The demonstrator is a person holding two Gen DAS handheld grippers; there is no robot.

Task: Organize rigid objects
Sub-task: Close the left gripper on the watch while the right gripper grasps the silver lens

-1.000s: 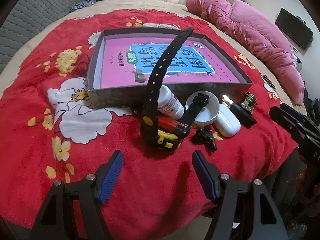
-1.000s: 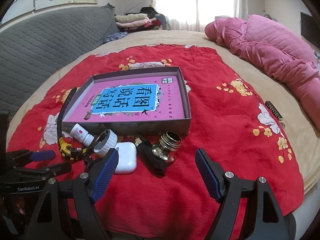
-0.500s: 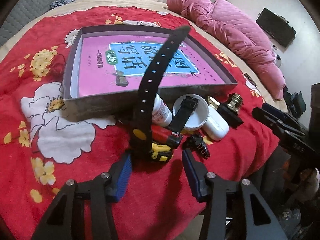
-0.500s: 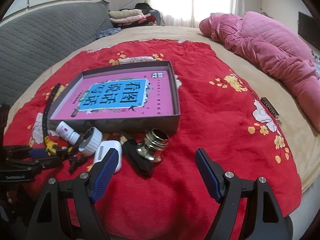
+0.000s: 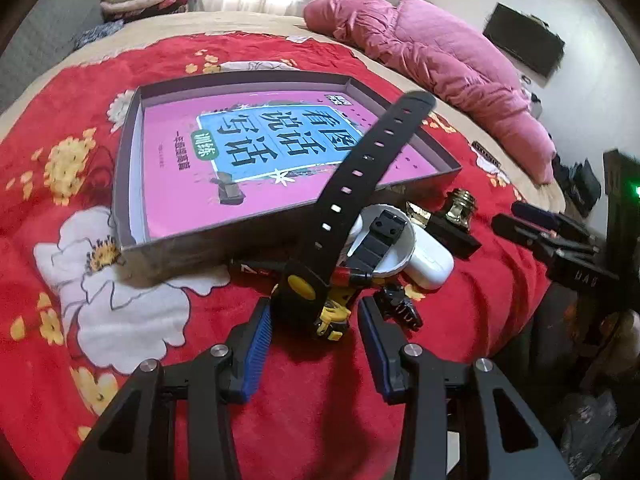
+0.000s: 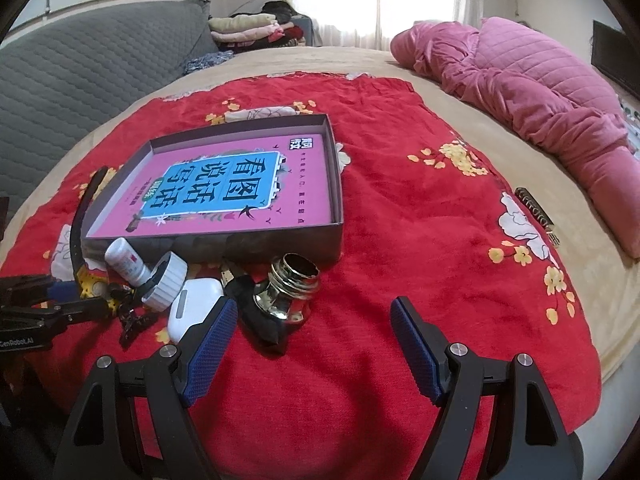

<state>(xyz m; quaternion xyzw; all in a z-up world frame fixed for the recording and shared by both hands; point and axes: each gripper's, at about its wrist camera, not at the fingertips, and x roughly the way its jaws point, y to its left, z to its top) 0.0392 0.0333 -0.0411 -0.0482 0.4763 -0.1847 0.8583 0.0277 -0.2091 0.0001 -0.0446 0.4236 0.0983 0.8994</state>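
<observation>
As the left gripper point(image 5: 314, 320) closes around a yellow-and-black wristwatch point(image 5: 320, 300), the "GenRobot.AI"-marked tool's right gripper point(image 6: 312, 344) hangs spread.

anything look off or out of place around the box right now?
Yes. The watch lies on its side with its long strap sticking up over the box's near wall. The left gripper is closing around its body, pads not yet touching. A white cap lies loose on its side beside its bottle.
</observation>
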